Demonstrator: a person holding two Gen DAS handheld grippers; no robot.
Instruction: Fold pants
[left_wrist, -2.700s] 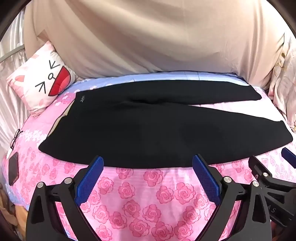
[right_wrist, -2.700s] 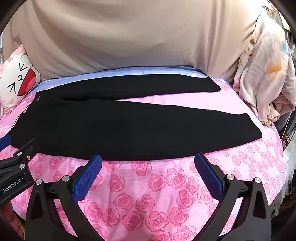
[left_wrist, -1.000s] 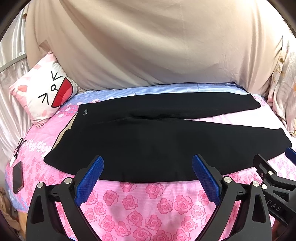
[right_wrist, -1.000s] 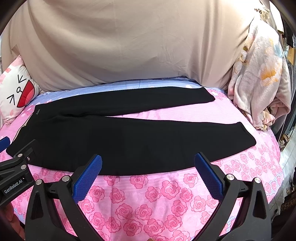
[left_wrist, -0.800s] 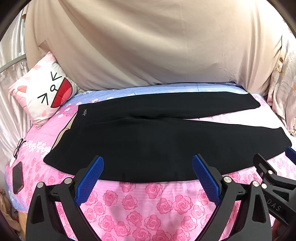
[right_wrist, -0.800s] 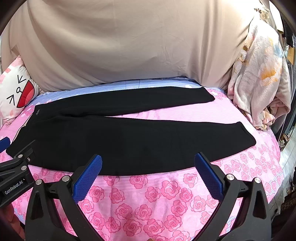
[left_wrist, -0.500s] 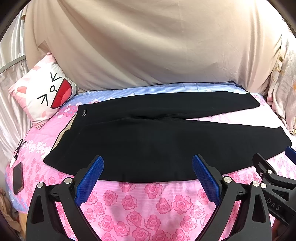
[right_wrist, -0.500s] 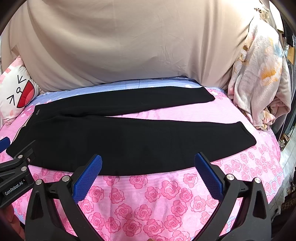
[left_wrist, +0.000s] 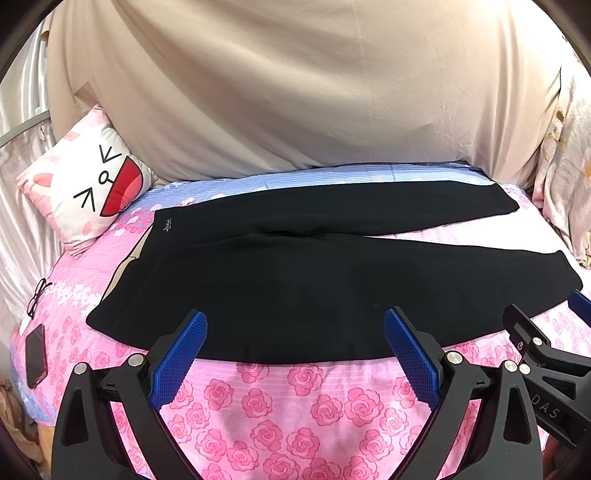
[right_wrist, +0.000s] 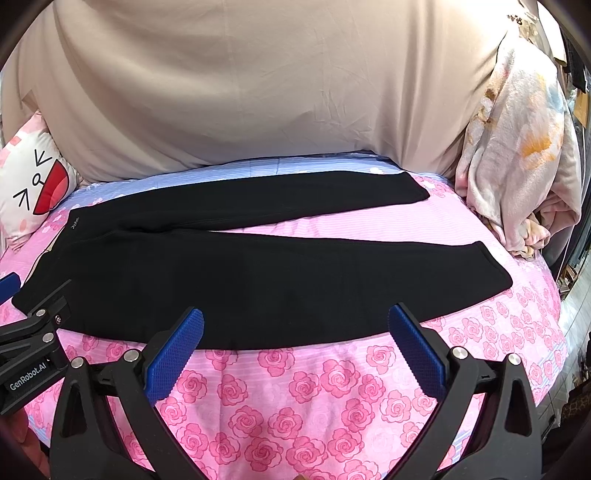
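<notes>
Tongs: left tongs (left_wrist: 293, 345) gaping wide, nothing between the blue pads; right tongs (right_wrist: 295, 345) likewise spread and empty. Both hang above the bed (left_wrist: 295, 398), short of the near edge of the pants (left_wrist: 314, 291), touching no cloth.

Pants: black, laid flat across the bed and unfolded. Waistband at the pillow (left_wrist: 86, 192) end, small logo at its far corner. Two legs run away from the pillow toward the blanket (right_wrist: 517, 155), splayed in a narrow V with a pink strip of bed between them. Near leg lies closest to the tongs; far leg sits against the blue band of the sheet.

Change: against the view 2.7 s back, the pants sit a little farther and lower under both cameras, so both tongs have drawn back and lifted slightly. Over the last second the framing has barely shifted; the tongs appear to have settled. The cloth itself lies as it did, no new crease or lift.

Reading: folding has not begun. The retreat looks like a set-up stance, each tong lined with its half of the near leg, left toward the waist, right toward the hem. Likely first fold is one leg over the other; that needs a pinch at the near edge at both ends together.

Other: phone (left_wrist: 35, 354) and glasses (left_wrist: 37, 297) beside the pillow end of the bed, well clear of the pants.
</notes>
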